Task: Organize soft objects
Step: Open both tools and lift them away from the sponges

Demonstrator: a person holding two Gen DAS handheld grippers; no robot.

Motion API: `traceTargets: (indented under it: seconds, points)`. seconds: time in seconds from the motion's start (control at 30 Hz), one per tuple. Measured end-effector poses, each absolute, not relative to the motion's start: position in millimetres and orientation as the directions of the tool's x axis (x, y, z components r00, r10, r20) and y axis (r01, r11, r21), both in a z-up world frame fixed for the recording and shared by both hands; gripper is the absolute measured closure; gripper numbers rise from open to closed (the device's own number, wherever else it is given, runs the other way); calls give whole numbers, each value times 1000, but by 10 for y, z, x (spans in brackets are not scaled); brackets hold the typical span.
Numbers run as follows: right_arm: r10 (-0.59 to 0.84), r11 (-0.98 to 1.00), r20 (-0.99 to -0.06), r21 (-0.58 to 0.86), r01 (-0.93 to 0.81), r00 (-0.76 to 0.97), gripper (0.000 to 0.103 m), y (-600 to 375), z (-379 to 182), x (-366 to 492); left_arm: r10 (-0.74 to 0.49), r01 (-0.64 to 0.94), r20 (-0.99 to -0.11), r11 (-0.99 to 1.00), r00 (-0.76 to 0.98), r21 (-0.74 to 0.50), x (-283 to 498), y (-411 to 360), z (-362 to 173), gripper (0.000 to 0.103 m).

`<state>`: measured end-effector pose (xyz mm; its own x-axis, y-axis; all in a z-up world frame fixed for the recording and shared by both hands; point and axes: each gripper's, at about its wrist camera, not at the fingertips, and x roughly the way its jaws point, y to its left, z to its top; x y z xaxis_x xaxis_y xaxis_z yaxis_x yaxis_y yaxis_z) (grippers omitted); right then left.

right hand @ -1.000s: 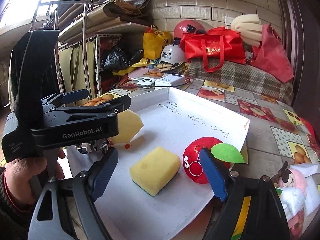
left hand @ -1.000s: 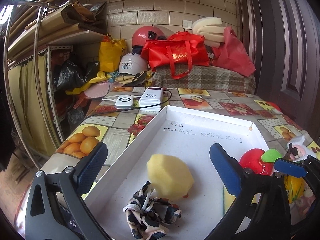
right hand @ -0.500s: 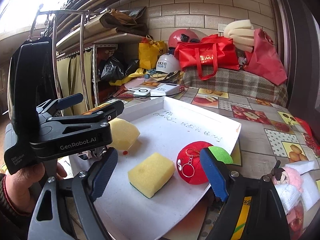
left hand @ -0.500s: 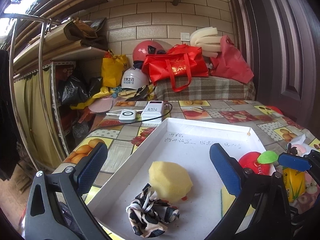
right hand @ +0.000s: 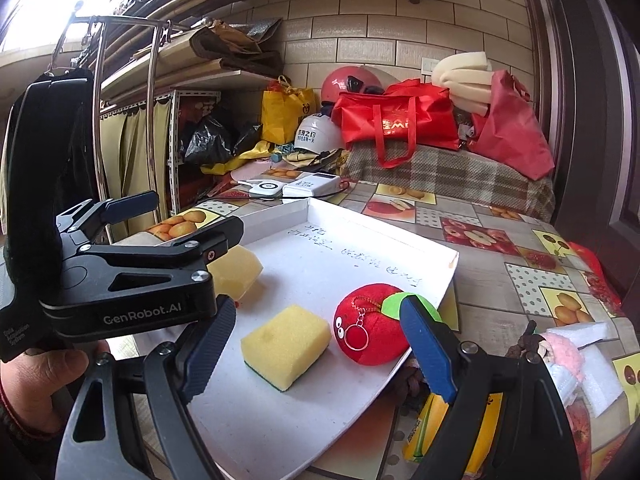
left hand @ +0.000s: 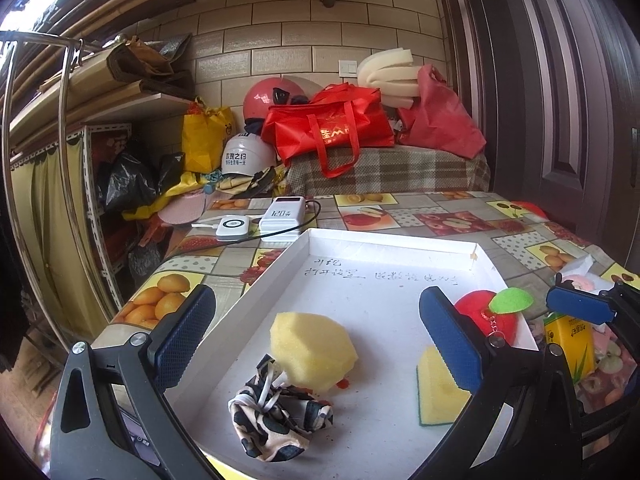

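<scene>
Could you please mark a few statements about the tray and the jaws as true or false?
1. The red apple plush lies in the white tray. True.
2. The rectangular yellow sponge is gripped by the right gripper. False: it lies free in the tray, jaws open.
3. The patterned cloth lies beside the rounded yellow sponge. True.
4. The left gripper holds the cloth. False: its jaws are open and empty.

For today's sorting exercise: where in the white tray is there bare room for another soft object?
The white tray is bare at the far end, around the handwriting. The near end is crowded: faceted sponge, patterned cloth, rectangular sponge, red plush apple.
</scene>
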<state>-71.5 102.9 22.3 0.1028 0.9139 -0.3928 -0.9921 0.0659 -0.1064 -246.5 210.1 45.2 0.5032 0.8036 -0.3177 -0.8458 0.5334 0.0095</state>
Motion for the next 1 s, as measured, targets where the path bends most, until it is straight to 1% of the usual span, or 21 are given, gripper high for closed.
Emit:
traceTargets:
  seconds: [0.13, 0.27, 0.33, 0.4, 0.43, 0.6, 1.0]
  points:
    - [914, 64, -396, -77, -995, 90, 19, 1023, 218, -670, 799, -844, -318, 537, 510, -3, -2481, 2109, 457, 0]
    - [923, 65, -377, -56, -996, 81, 18, 974, 230, -642, 795, -838, -311, 546, 521, -9, -2495, 2102, 463, 0]
    - [928, 71, -364, -40, -997, 80, 13, 941, 240, -618, 790, -832, -305, 555, 532, -13, -2505, 2092, 466, 0]
    - [928, 84, -361, -23, -996, 87, 2, 934, 246, -584, 784, -824, -293, 566, 547, -24, -2527, 2075, 474, 0]
    - [929, 88, -359, -10, -996, 86, 0, 927, 248, -562, 782, -822, -290, 569, 552, -30, -2532, 2069, 476, 0]
    - [936, 88, -341, -11, -996, 86, 0, 880, 266, -577, 769, -813, -290, 580, 570, -60, -2540, 2044, 480, 0]
    - [932, 108, -347, -2, -994, 102, 0, 811, 270, -550, 762, -809, -298, 584, 575, -67, -2499, 1974, 480, 0]
